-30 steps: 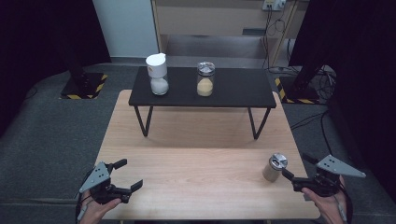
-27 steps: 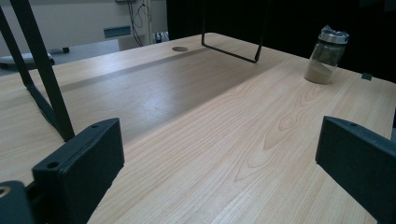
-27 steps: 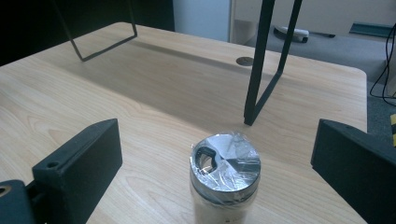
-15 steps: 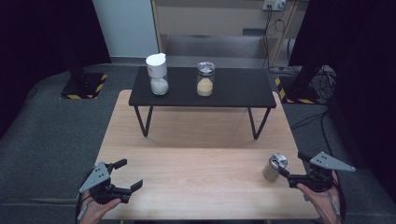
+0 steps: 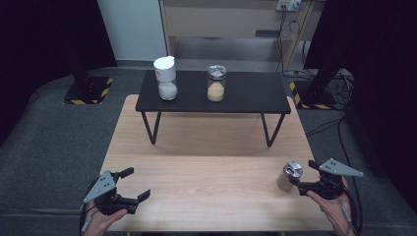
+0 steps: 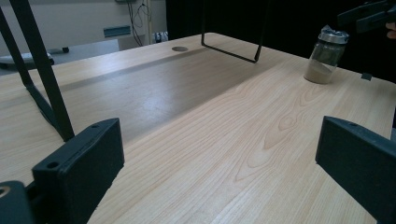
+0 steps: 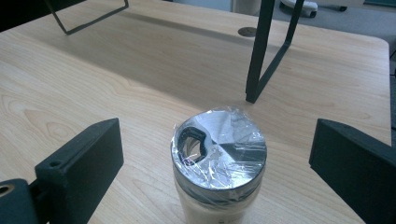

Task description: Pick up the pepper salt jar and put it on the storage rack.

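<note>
A low black metal-legged shelf (image 5: 246,96) stands on the light wooden table (image 5: 206,167), carrying a white-lidded glass jar (image 5: 165,78) and a clear jar of yellow powder (image 5: 216,83).

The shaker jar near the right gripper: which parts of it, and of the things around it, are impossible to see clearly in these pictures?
- Shaker jar: its base is cut off by the bottom edge of the right gripper view.
- Its lid opening is blurred by plastic wrap.
- In the high view the jar is too small for any label to be read.
- Right gripper: whether its jaws touch the jar cannot be told in the high view.
- Left gripper: its body is cut off by the left gripper view's bottom edge.
</note>
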Demonstrator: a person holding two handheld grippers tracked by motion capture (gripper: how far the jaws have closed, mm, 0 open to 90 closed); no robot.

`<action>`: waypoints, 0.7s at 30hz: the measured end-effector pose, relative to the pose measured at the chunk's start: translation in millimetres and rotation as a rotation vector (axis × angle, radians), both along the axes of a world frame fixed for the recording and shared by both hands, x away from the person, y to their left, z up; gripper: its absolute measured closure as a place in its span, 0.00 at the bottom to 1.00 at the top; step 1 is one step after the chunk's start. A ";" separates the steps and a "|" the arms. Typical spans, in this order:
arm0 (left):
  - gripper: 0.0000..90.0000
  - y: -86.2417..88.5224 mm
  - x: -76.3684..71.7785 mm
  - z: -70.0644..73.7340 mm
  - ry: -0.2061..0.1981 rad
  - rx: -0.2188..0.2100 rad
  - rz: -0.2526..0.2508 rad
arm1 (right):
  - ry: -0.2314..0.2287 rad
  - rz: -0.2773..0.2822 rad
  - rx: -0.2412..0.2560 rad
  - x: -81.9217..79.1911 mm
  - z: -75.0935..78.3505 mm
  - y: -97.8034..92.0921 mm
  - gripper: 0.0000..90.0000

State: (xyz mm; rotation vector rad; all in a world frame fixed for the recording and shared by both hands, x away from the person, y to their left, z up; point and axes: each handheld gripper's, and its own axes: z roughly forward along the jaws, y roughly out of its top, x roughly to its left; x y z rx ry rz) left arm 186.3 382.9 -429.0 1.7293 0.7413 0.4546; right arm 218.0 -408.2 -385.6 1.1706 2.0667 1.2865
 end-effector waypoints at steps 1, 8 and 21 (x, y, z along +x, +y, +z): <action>0.00 0.0 0.0 0.0 0.000 0.000 0.000 | 0.003 0.001 -0.002 1.3 -0.9 0.4 0.04; 0.00 0.0 0.1 0.0 0.000 0.000 0.000 | 0.019 0.007 -0.011 8.3 -5.3 3.4 0.04; 0.00 0.0 0.1 0.0 0.001 0.000 0.000 | 0.043 0.012 -0.022 18.5 -13.6 7.1 0.11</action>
